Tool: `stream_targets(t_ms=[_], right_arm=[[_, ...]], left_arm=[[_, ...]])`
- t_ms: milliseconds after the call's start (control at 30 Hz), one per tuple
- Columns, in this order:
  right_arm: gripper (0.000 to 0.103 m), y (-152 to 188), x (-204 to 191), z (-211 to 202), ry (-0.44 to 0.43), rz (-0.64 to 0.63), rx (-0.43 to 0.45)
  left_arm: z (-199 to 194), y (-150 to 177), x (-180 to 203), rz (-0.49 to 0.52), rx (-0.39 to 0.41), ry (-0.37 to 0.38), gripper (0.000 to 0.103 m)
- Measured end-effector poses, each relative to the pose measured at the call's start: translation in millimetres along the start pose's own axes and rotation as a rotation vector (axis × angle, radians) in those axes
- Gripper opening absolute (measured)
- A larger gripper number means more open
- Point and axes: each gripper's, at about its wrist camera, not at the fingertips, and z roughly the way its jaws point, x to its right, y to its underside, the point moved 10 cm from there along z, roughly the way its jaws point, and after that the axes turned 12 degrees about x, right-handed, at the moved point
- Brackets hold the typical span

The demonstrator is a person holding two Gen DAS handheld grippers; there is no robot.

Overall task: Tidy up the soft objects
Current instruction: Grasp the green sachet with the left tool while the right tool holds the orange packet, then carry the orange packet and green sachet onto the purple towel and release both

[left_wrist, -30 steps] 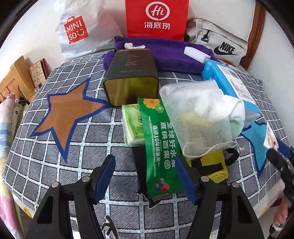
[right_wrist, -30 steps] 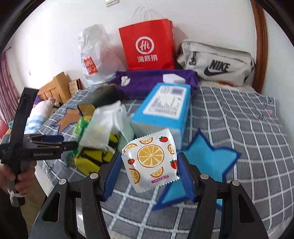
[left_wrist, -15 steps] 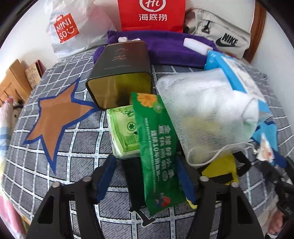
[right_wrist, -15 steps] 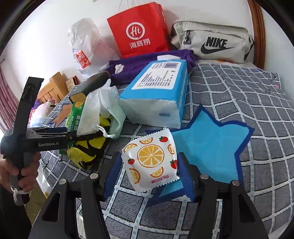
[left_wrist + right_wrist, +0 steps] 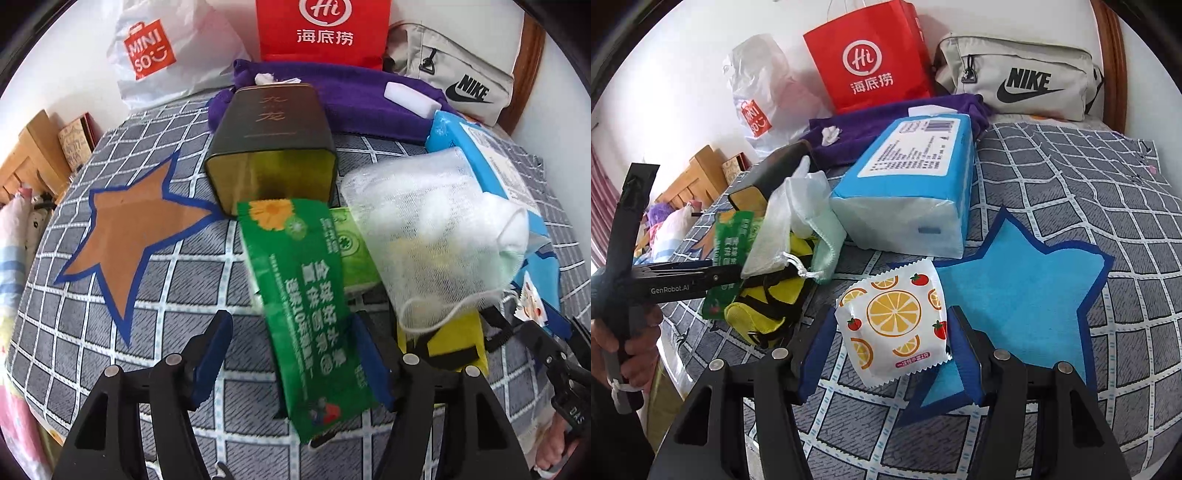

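holding the orange-print packet (image 5: 892, 325), the right tool (image 5: 890, 358) should lower it flat onto the blue star (image 5: 1027, 288); left tool (image 5: 291, 354) is opening around the green pouch (image 5: 306, 295).

**Around the edges of the bed**

A red paper bag (image 5: 873, 59) stands against the white wall, with a white plastic shopping bag (image 5: 162, 55) to its left and a grey waist bag (image 5: 1019, 79) to its right. A dark tin (image 5: 271, 147) lies on its side on the grey checked bedspread (image 5: 1108, 192), open end toward the camera. Wooden furniture (image 5: 26, 158) sits off the bed's left side, and a wooden headboard (image 5: 1112, 55) curves behind the waist bag.
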Motion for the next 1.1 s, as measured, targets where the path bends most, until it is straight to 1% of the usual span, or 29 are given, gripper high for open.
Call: stream_targets(t_ms=[33,67,133,200,233,300,433,500,633,700,900,1100], right_arm=[[0.06,1.0,1.5,1.7,0.014,-0.003,-0.005],[0.06,1.3,2.5,2.9,0.023,-0.006,-0.006],[0.06,1.8,2.8,4.0,0.031,-0.009,-0.01],[0.06,1.7,2.7,4.1,0.036,-0.014,-0.016],[0.06,1.7,2.4,3.9,0.04,-0.018,-0.02],[0.06,1.1,2.5,2.9,0.047,-0.023,-0.026],[0.06,-1.6,1.2,-1.2,0.048,-0.014,-0.028],[0.06,-3.8,0.0,-3.2,0.047,-0.011,-0.025],[0.06,-7.3,-3.8,-7.0,0.05,-0.016,-0.021],[0.06,-9.5,-6.3,-9.9,0.05,-0.019,-0.017],[0.06,-20.6,-11.6,-20.5,0.05,-0.031,-0.001],[0.06,-39.7,-16.8,-31.8,0.045,-0.034,0.032]], left_arm=[[1.5,0.8,-0.5,0.013,-0.004,-0.024,0.067],[2.2,0.6,0.0,0.019,-0.005,-0.032,0.066],[0.6,0.2,0.3,0.003,0.003,-0.025,0.059],[-1.3,2.1,0.8,-0.017,-0.007,0.005,0.039],[-3.4,2.5,-0.8,-0.03,-0.011,0.014,0.038],[-8.6,3.2,-7.5,-0.048,-0.007,0.014,0.029],[-16.6,6.2,-23.7,-0.12,-0.013,0.06,0.022],[-17.7,7.6,-29.3,-0.135,-0.012,0.069,0.016],[-23.5,9.3,-36.1,-0.185,-0.008,0.118,0.014],[-26.3,8.8,-36.6,-0.19,-0.002,0.132,0.012],[-36.6,-1.5,-41.9,-0.2,0.031,0.145,0.011],[-42.0,-15.6,-48.2,-0.211,0.057,0.148,0.01]])
